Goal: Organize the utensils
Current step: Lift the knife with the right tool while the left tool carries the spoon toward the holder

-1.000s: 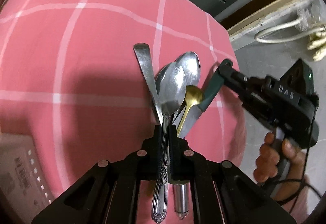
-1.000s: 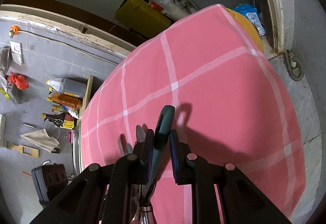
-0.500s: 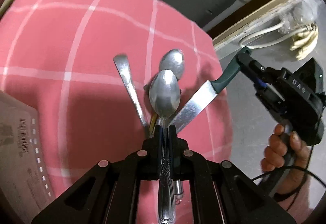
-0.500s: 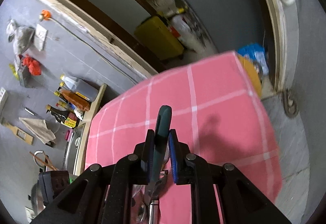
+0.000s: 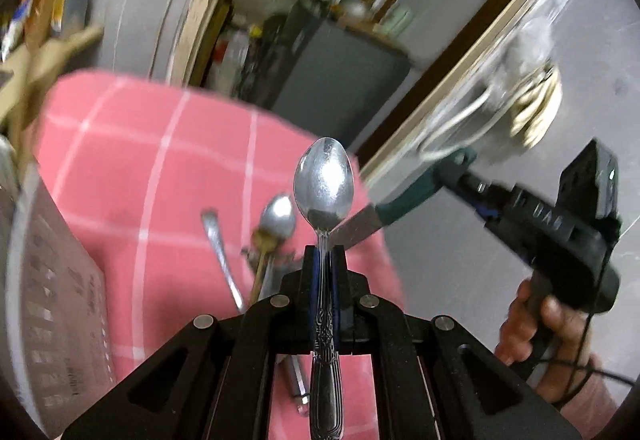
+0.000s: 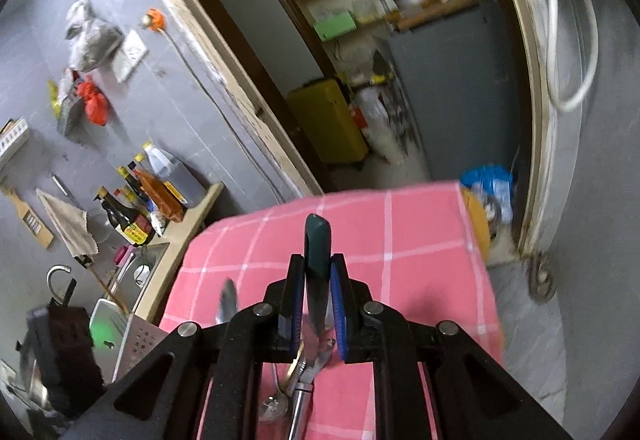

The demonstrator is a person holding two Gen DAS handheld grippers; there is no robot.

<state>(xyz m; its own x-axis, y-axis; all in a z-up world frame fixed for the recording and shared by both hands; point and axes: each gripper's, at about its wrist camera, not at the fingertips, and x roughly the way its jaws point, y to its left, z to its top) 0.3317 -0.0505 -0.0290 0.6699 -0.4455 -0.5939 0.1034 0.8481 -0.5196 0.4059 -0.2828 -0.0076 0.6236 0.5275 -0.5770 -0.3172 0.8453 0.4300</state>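
In the left wrist view my left gripper is shut on the patterned handle of a steel spoon, whose bowl stands up above the pink checked tablecloth. My right gripper is shut on the dark green handle of a knife. The left wrist view shows that knife lifted at the right, blade pointing down-left, held by the right gripper. On the cloth below lie another steel spoon, a gold spoon and a steel handle.
A white perforated container stands at the left edge of the table, also seen as a white basket by the counter. Bottles and a sink sit on the counter at left. A hand grips the right tool. A doorway lies beyond.
Both grippers have risen off the cloth, the left with the spoon and the right with the knife. The views have tilted up toward the doorway. The other utensils stay on the table.
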